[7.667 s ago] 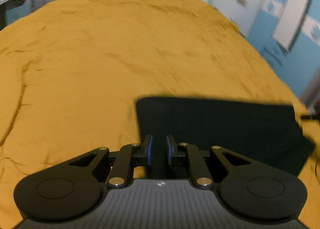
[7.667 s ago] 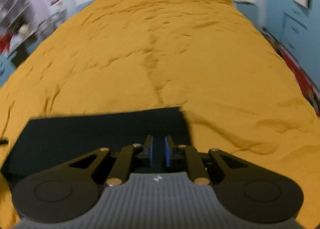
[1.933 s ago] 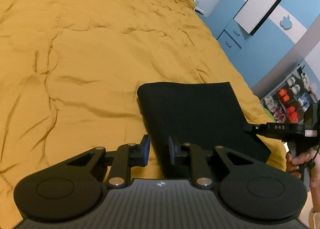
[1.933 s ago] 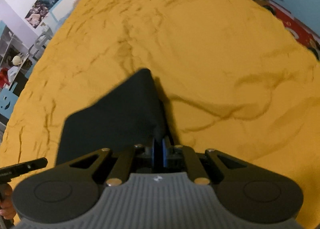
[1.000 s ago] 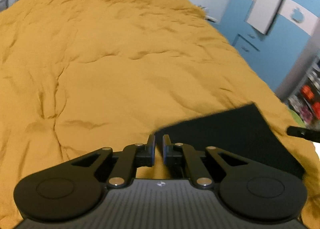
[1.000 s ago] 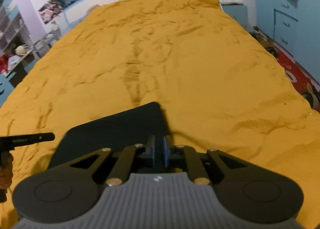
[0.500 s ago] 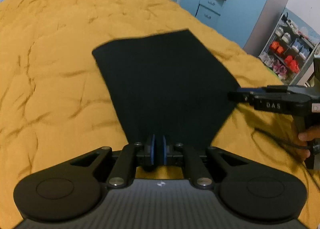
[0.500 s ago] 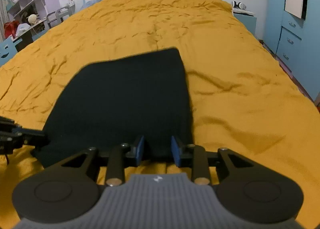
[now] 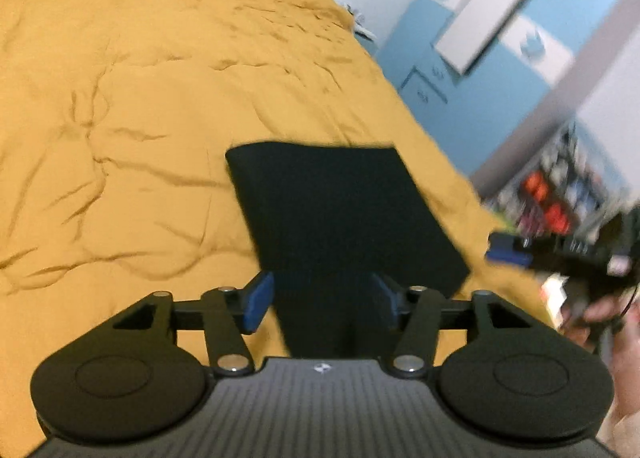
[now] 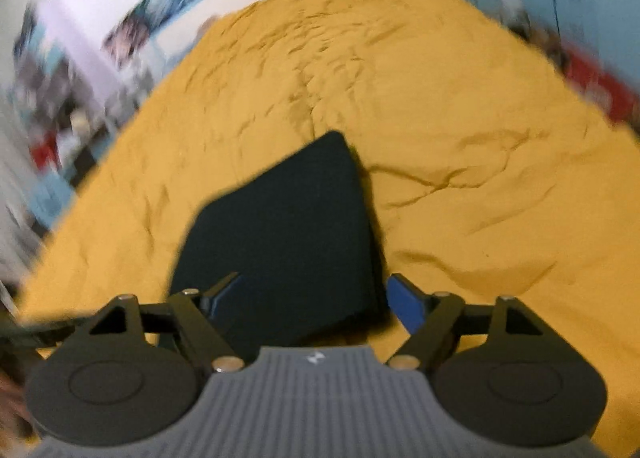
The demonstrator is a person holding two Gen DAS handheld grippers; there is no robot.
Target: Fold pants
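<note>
The black pants lie folded into a compact rectangle on the mustard bedspread. In the left wrist view my left gripper hovers at the near edge of the pants, its jaws opening wide, the blue pads clear of the cloth. The right wrist view shows the same folded pants straight ahead. My right gripper stands over their near end, jaws opening, pads apart from the fabric. The right gripper and a hand also show at the right of the left wrist view.
The bedspread is wrinkled and stretches far around the pants. Blue cabinets and a shelf with red items stand beyond the bed's right side. Posters and cluttered shelves line the far left wall.
Both grippers have let go of the pants and their jaws have spread wide. Both have drawn back from the folded pants, which now lie flat on the bed.
</note>
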